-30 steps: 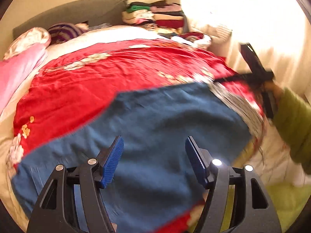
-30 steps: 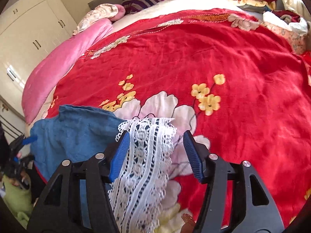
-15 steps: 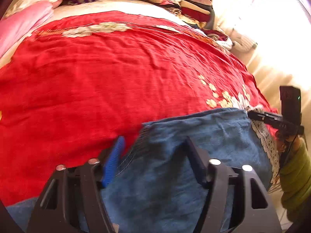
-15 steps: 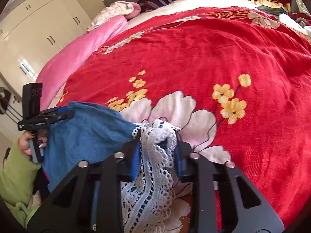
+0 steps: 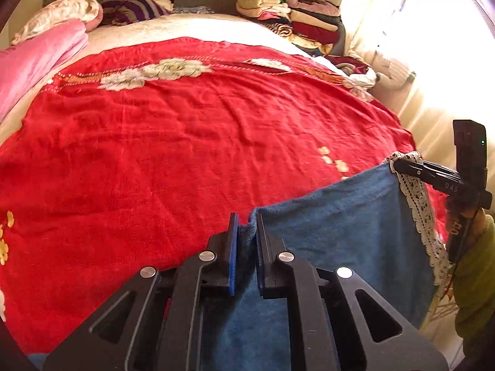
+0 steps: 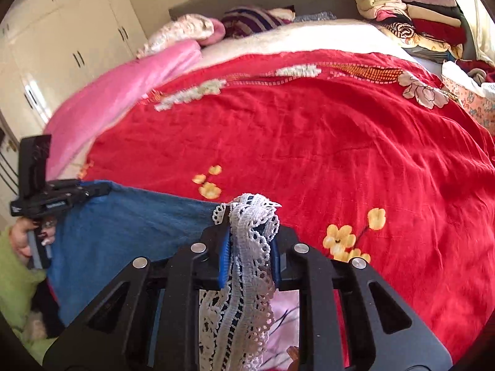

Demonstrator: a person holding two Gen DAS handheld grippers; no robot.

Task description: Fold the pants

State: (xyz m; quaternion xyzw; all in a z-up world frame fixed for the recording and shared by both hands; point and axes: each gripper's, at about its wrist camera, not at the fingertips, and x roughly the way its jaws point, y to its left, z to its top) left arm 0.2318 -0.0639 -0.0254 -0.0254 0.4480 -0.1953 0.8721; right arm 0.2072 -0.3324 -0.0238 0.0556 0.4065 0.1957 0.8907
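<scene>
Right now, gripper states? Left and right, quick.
Left gripper: closed on the plain corner of the blue pants.
Right gripper: closed on the pants' white lace trim.

Strong daylight comes through the curtain (image 5: 439, 61) at the right of the left wrist view and blows it out to near white, with glare washing over the clothes pile (image 5: 297, 21) beside it. The red bedspread (image 5: 185, 142) is evenly bright and sharp, colours saturated. Both fisheye views bulge the bed and darken at the corners. In the right wrist view the wardrobe (image 6: 62, 46) left of the bedspread (image 6: 309, 130) looks soft and bent.
</scene>
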